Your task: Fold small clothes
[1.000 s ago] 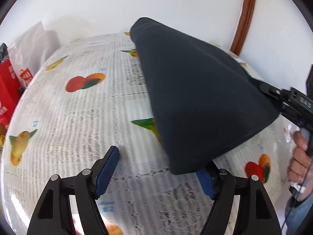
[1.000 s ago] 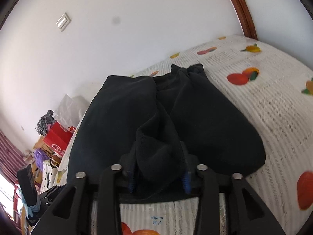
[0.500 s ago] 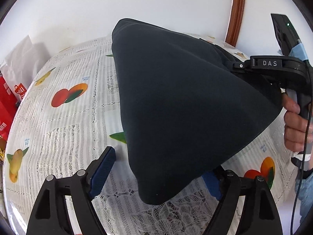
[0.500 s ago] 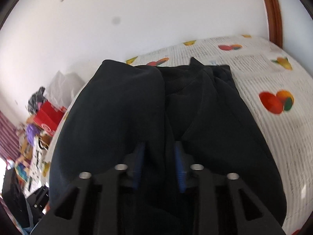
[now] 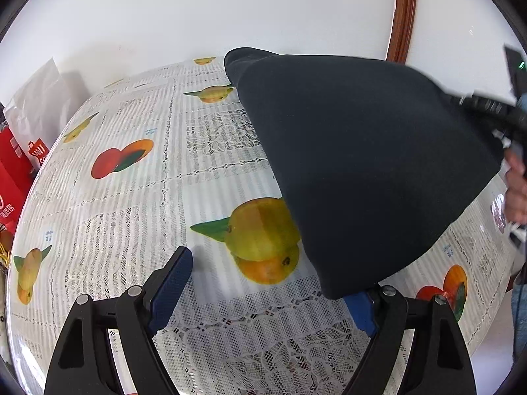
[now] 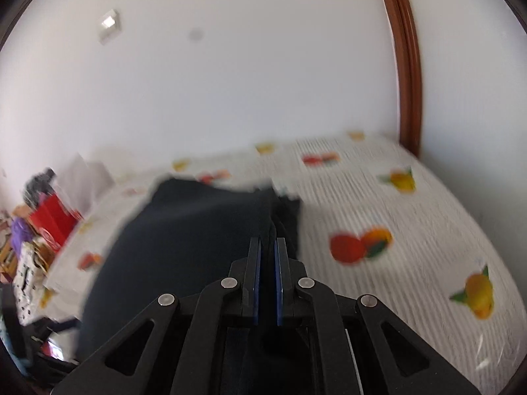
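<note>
two tools are in view over a desk (image 5: 138, 197) covered with a white lace-pattern cloth printed with fruit.

left tool (image 5: 266, 291): released, its jaws standing wide apart and just widened further, nothing between the blue pads (image 5: 171, 283). the lower corner of the dark garment (image 5: 362, 164) hangs over the right-hand pad and hides its tip; whether cloth and pad touch cannot be told. a printed pear-and-orange motif (image 5: 263, 240) lies on the desk cloth between the jaws.

right tool (image 6: 267, 263): clenched, the jaws having just drawn together to a thin slit. dark fabric runs between the pads and ahead of them, so it is grasping the garment. the right wrist view is blurred.

garment: navy or black, in the left wrist view lifted into a tent-like sheet sloping from the far desk edge down toward the left tool, its high right corner held by the right tool, seen there at the frame's right edge with a hand (image 5: 517, 181) behind it. in the right wrist view the garment spreads left and forward over the desk.

surroundings: white wall, brown wooden trim (image 5: 403, 13), red bag (image 5: 16, 171) and white bag (image 5: 36, 105) at the left edge of the desk.
</note>
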`<state>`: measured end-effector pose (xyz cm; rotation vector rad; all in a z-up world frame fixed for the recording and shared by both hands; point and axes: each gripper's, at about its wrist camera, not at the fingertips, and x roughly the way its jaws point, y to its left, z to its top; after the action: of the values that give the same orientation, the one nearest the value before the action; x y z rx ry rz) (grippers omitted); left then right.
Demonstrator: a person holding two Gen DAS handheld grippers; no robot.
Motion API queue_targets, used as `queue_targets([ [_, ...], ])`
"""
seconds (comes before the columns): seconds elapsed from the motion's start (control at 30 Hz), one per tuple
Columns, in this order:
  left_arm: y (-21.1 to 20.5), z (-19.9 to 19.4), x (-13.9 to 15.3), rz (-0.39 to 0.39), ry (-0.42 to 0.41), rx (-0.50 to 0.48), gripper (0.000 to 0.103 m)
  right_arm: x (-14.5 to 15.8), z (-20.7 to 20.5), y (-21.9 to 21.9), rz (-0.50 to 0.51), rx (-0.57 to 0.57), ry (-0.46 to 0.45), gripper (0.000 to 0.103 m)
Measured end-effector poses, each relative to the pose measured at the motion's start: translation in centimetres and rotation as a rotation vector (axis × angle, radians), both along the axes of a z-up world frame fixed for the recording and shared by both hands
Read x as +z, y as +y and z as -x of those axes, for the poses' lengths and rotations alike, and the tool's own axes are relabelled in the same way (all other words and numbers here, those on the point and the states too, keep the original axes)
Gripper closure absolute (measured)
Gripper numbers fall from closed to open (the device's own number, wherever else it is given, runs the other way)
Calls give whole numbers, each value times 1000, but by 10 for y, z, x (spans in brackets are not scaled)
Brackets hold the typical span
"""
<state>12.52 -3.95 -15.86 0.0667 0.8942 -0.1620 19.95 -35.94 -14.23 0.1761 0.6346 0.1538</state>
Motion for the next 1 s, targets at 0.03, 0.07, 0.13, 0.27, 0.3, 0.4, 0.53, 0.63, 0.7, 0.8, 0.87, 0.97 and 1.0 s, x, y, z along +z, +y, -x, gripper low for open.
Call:
queue_targets([
  [0.03,0,1,0,0,-2,-1,18,-11,-4,-3,-1,-3,28,96],
  [0.07,-1,1,1,-2,-3,-1,18,-24,-7,-6,-4,-9,59,96],
  [0.13,0,1,1,-3,0,0,18,-33,-3,-9,-8,-16,69,95],
  [0.27,3,2,1,11,16,-4,18,-18,16,-12,25,-70,77,79],
  [0.3,6,4,0,24,19,-8,19,-12,21,-12,20,-76,72,75],
  [0.4,10,14,3,69,22,-30,21,-5,40,-12,21,-39,47,74],
  [0.53,11,32,16,108,-18,-53,21,-24,57,-14,93,-29,65,73],
  [0.63,14,40,34,152,-79,-50,21,-29,69,-24,45,-33,72,72],
  [0.7,13,35,46,148,-119,-38,21,-22,76,-26,50,-29,76,72],
  [0.8,8,14,49,116,-130,-24,21,-13,79,-25,85,-26,81,72],
  [0.87,6,-2,42,120,-94,-15,21,-6,81,-25,103,-21,75,72],
  [0.97,3,-20,18,99,-25,-9,18,7,81,-29,135,-24,58,72],
  [1.0,-1,-23,10,81,-5,-12,17,11,81,-31,133,-29,52,69],
])
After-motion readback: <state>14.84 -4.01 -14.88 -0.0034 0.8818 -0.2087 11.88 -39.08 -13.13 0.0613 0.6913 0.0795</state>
